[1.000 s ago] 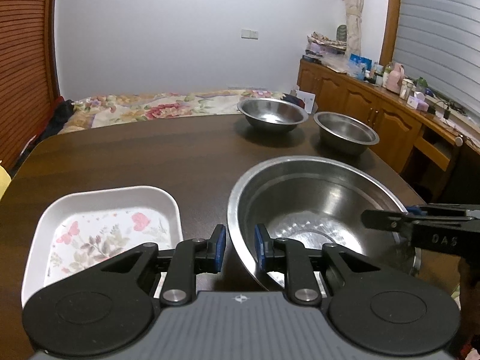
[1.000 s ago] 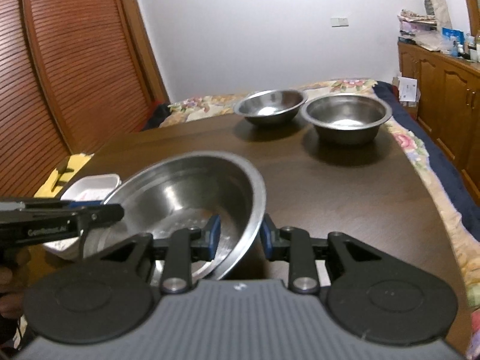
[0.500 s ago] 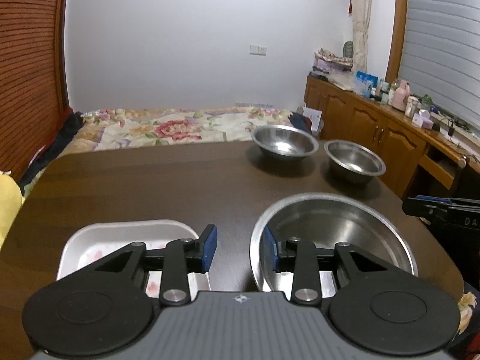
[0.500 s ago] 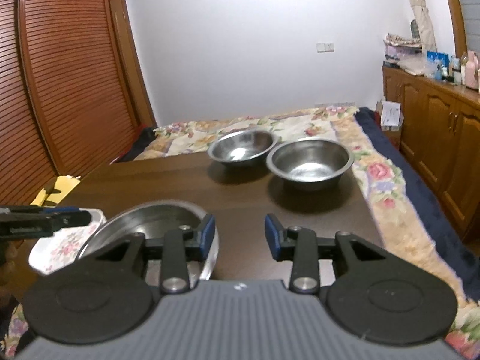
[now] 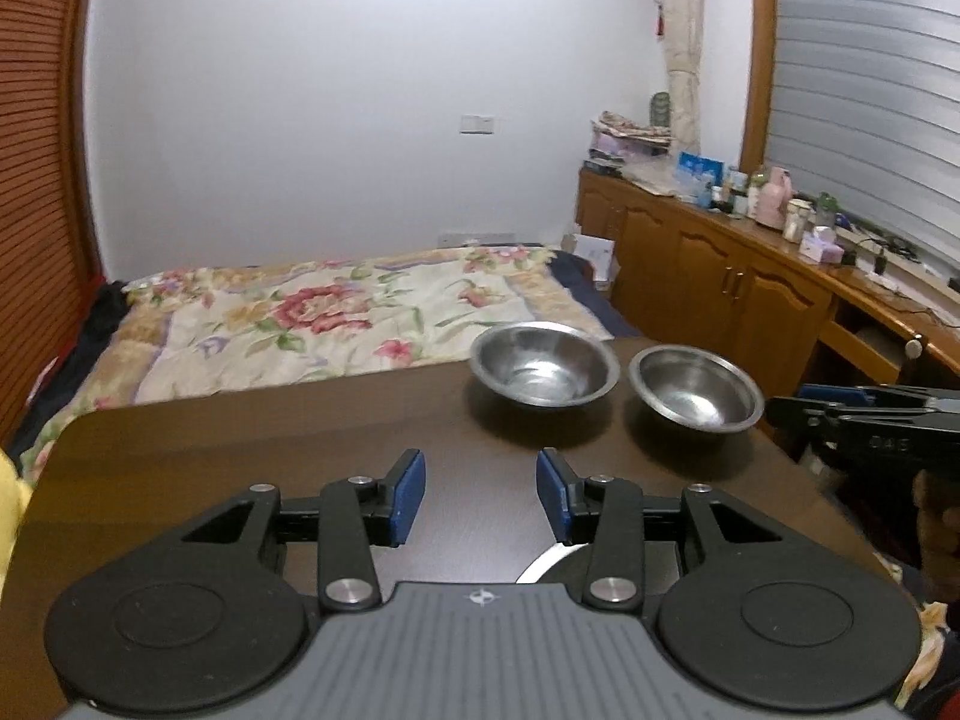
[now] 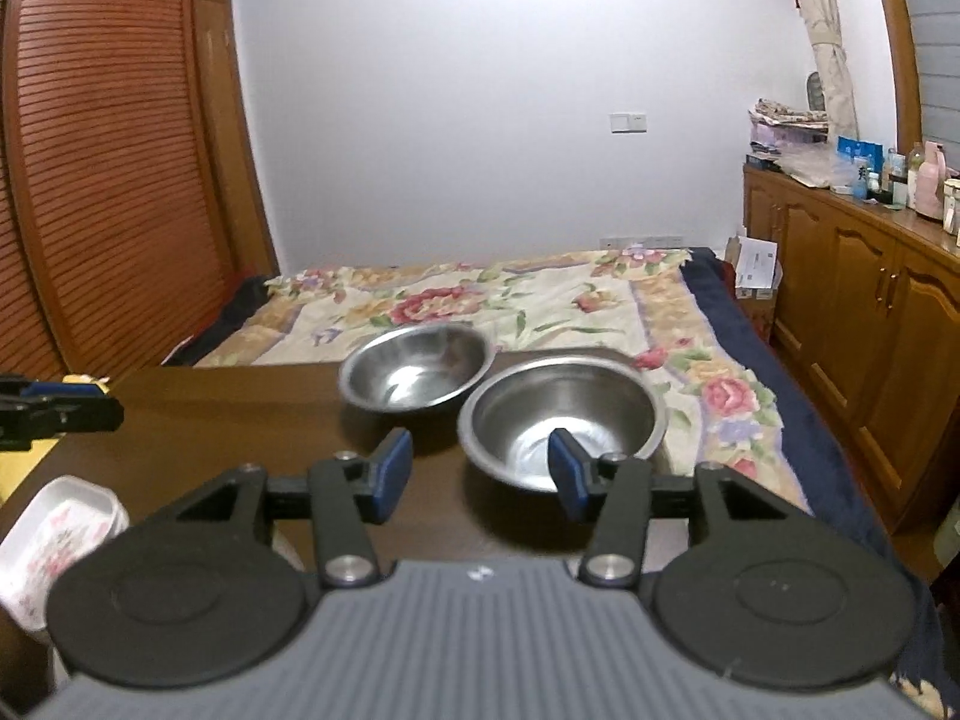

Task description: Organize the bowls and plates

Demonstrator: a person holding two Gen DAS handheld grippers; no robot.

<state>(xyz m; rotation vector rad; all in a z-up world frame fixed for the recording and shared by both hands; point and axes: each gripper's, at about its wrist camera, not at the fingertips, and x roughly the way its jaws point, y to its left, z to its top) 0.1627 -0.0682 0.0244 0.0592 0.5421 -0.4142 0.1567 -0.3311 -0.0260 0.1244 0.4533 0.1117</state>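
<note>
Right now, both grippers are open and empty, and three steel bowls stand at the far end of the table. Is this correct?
Not quite: only two steel bowls stand at the far end of the table, a left bowl and a right bowl, as the right wrist view shows. The rest holds: the left gripper and right gripper are open and empty.

Tabletop: dark brown wood tabletop [image 5: 252,450], smooth, with a low sheen.
Bowls: two round steel bowls [image 6: 417,373] [image 6: 564,414], polished metal, mirror-bright inside.
Dish: white rectangular dish with pink flower print [image 6: 57,525], glossy; ceramic or plastic cannot be told.
Hand-held grippers: left hand-held gripper [image 5: 480,495] and right hand-held gripper [image 6: 480,474], matt black plastic with blue pads and a ribbed grey body.
Bed: flowered cloth bedspread [image 5: 324,312], soft and matt.
Cabinets: varnished orange-brown wooden cabinets [image 6: 864,300].
</note>
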